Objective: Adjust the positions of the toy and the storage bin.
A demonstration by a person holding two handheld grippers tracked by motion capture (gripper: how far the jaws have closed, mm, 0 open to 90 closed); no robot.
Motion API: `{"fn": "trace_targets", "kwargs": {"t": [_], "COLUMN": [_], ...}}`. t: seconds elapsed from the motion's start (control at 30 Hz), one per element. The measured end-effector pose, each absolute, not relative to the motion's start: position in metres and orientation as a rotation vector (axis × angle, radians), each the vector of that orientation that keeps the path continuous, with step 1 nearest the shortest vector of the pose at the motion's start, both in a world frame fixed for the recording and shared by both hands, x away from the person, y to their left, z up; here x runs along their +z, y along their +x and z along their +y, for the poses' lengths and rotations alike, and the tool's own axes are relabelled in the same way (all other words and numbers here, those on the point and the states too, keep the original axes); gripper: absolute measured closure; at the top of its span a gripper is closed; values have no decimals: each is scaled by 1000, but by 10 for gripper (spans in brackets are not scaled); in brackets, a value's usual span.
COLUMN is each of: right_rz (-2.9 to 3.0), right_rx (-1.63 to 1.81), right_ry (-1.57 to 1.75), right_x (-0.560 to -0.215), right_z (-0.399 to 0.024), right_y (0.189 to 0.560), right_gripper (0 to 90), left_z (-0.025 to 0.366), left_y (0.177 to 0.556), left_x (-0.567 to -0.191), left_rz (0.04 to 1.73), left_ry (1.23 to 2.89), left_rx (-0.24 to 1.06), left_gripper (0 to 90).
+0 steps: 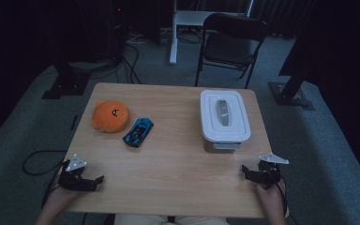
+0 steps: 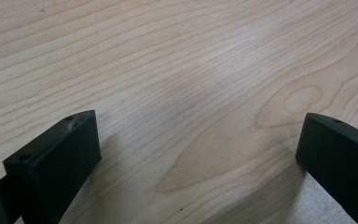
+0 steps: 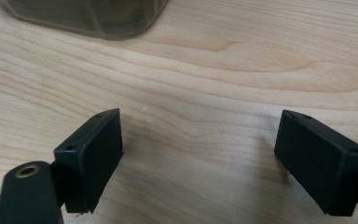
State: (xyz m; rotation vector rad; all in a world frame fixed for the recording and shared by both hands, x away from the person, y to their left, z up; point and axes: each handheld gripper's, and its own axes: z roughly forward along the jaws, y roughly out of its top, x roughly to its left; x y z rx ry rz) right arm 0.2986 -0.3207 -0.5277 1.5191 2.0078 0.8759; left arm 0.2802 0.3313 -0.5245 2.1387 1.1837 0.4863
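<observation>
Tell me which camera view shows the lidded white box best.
The high view: the white box stands whole on the table's right side, lid on, handle visible. The right gripper view catches just a rounded lower corner of it at the top edge. The left gripper view looks at bare tabletop between open jaws.
</observation>
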Motion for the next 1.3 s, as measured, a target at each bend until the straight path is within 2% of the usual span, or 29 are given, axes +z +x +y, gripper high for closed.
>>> {"fn": "trace_targets", "kwargs": {"t": [0.6,1.3], "right_rz": [2014,2012], "right_rx": [878,879], "right_ry": [1515,1521], "right_x": [-528,-528], "right_z": [-319,-319], "right_y": [296,296], "right_gripper": [150,149], "left_z": [324,280], "left_y": [283,316], "left_x": [-523,-495], "left_rz": [1213,1115], "left_ry": [2144,2202], "left_rx": [489,470], "left_gripper": [5,11]}}
